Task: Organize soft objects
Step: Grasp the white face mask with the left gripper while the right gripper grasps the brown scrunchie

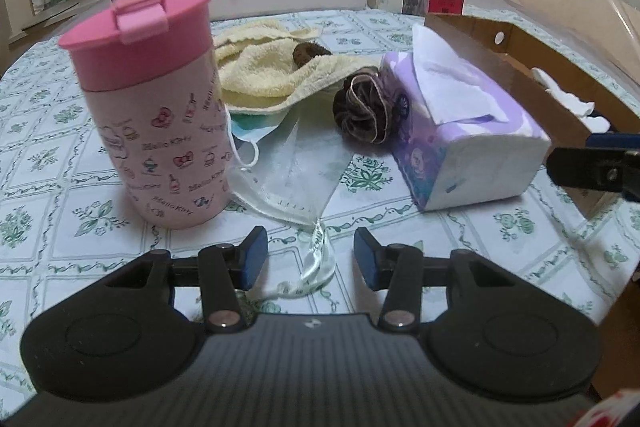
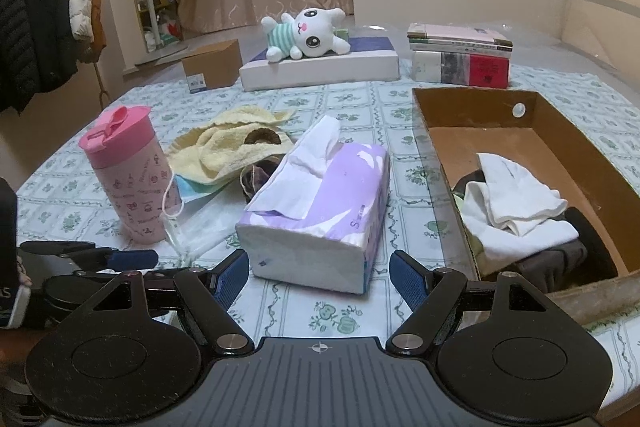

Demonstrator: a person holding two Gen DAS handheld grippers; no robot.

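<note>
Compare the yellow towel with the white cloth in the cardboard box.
The yellow towel lies crumpled on the tablecloth beside the pink cup; the white cloth already sits inside the cardboard box. The towel has a dark round item on it; the cloth lies on darker fabrics. Both are soft and unfolded.

Bare tablecloth [image 2: 304, 311] lies in front of the tissue pack [image 2: 320, 211], which sits straight ahead of the right gripper [image 2: 320, 277], whose jaws stand wide with nothing between them. Right of the pack, a strip of cloth runs clear along the cardboard box [image 2: 440, 163] wall. On the left, the pink tumbler [image 1: 156, 119] stands upright just beside the face mask [image 1: 248, 135] and sheer pouch [image 1: 296, 179], hemming them in. The left gripper [image 1: 310, 257], part-open, straddles the pouch's ribbon [image 1: 318, 263]. Beyond, the yellow towel [image 1: 268, 75] and brown scrunchie [image 1: 362, 111] crowd the gap between tumbler and pack.
</note>
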